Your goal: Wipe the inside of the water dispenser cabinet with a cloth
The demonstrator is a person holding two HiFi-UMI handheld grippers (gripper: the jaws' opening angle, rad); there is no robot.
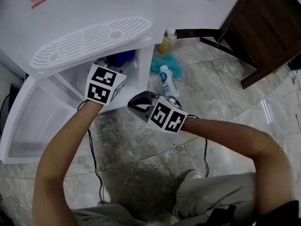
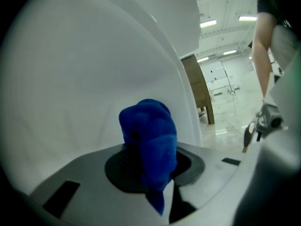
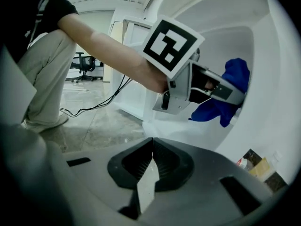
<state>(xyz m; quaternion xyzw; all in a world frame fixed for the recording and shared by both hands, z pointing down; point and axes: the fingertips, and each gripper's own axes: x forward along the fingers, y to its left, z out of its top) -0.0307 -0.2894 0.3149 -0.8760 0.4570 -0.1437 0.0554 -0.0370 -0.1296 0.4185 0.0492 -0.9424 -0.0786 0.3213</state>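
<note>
Blue cloth [image 2: 149, 128] in left gripper [image 2: 151, 167]

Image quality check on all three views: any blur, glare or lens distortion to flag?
Head view: evenly lit and sharp, with faint light streaks on the glossy floor. Left gripper view: strong fisheye with dark corners; the white cabinet wall is nearly featureless, the blue cloth slightly soft, the ceiling lights blown out. Right gripper view: same fisheye bend and dark edges; the cloth reads crisp.

Plush blue cloth [image 2: 150, 135], smooth white cabinet [image 2: 84, 69]
</note>
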